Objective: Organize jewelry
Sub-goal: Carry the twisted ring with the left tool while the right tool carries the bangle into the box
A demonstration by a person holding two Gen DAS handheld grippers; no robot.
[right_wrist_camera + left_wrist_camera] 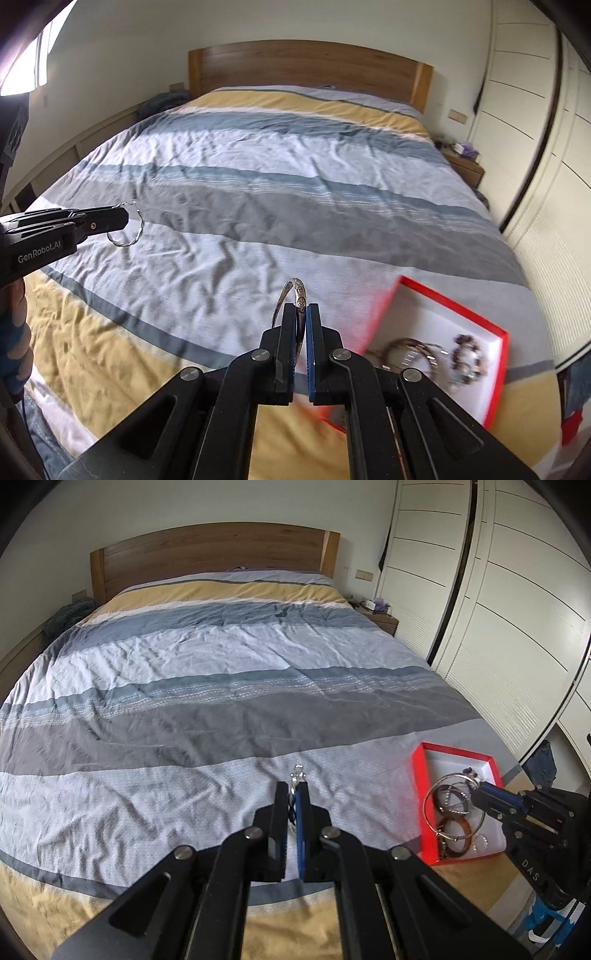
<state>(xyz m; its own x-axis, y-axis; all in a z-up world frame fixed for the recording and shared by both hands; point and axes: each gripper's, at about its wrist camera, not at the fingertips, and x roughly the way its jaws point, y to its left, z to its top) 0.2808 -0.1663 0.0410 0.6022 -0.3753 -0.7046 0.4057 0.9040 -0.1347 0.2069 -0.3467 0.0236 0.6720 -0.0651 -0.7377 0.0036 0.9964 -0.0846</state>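
My left gripper [293,788] is shut on a thin twisted silver bangle [297,771] and holds it above the striped bedspread; the bangle also shows in the right wrist view [129,227], held by the left gripper [123,219]. My right gripper [302,308] is shut on an engraved silver bangle [297,290]. In the left wrist view the right gripper [476,786] holds that bangle [448,805] over the red tray [419,797]. The tray [495,376] holds several bracelets, including a beaded one [467,356] and a brown bangle [456,836].
The bed [221,672] with a striped cover fills both views, with a wooden headboard [214,554] at the far end. White wardrobe doors [498,609] run along the right. A nightstand [380,616] stands beside the headboard. The tray lies near the bed's front right corner.
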